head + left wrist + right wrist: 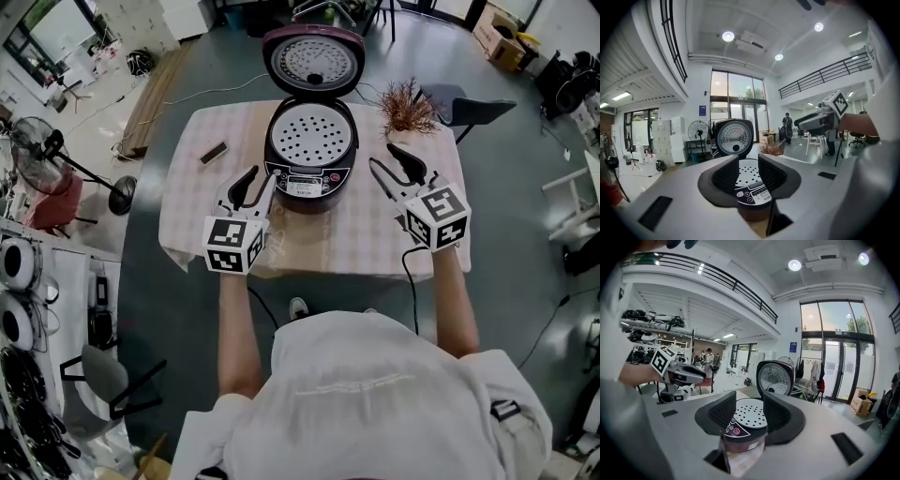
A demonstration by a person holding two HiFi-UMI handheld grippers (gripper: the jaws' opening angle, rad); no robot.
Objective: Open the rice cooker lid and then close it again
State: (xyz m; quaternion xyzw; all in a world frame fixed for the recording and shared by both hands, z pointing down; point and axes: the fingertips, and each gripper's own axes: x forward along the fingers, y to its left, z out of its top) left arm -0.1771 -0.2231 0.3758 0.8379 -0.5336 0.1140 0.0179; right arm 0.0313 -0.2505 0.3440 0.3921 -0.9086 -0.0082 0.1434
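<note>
On the table [375, 239], a plant [406, 105] stands right of the rice cooker [309, 150], a small block [213, 153] left.

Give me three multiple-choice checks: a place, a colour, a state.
1. In the head view, the dried plant stands where? A) right of the rice cooker B) left of it C) in front of it.
2. The rice cooker's shell is: A) white B) dark maroon C) green.
3. The lid is: A) shut B) removed C) swung up open.
Answers: 1 A, it sits by the cooker's right side; 2 B, its front shows maroon; 3 C, it stands upright behind the perforated tray.
</note>
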